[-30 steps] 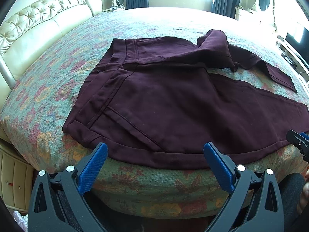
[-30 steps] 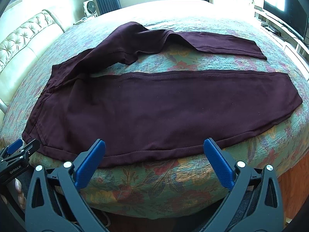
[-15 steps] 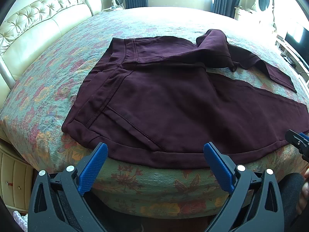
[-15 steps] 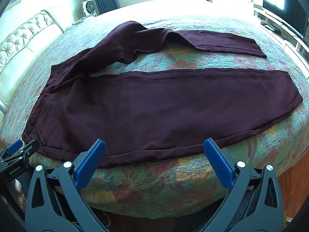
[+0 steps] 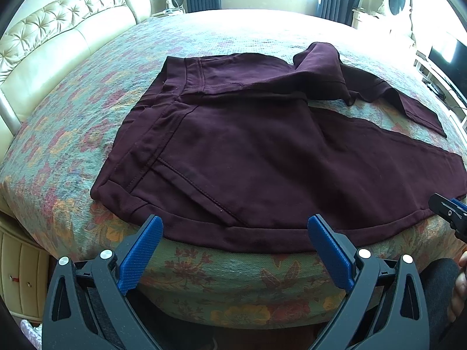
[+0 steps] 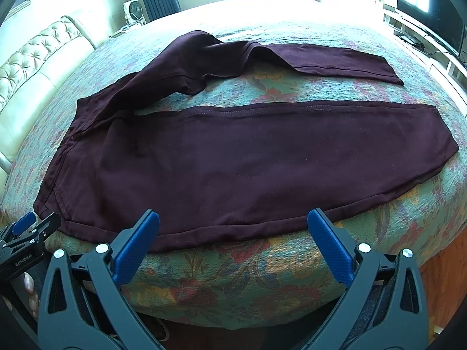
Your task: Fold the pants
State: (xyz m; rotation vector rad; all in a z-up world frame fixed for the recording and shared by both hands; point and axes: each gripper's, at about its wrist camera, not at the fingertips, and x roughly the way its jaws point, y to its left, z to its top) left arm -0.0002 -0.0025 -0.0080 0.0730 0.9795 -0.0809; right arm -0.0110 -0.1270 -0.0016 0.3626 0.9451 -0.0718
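Note:
Dark maroon pants (image 5: 248, 151) lie spread on the floral bedspread, waistband to the left, legs running right. The near leg (image 6: 262, 169) lies flat along the bed's front edge. The far leg (image 6: 321, 58) is bunched and twisted near the crotch. My left gripper (image 5: 235, 227) is open and empty, just in front of the hip and pocket edge. My right gripper (image 6: 233, 221) is open and empty, just in front of the near leg's lower seam. Each gripper shows at the side of the other's view.
The bed (image 5: 87, 102) has a floral cover and a rounded front edge. A cream tufted headboard (image 5: 58, 29) is at left. A drawer unit (image 5: 17, 277) stands low left. A TV and low shelf (image 6: 432, 23) line the right wall. A fan (image 6: 134, 11) stands by the curtains.
Both grippers have edged slightly closer to the bed's front edge. The pants have not moved.

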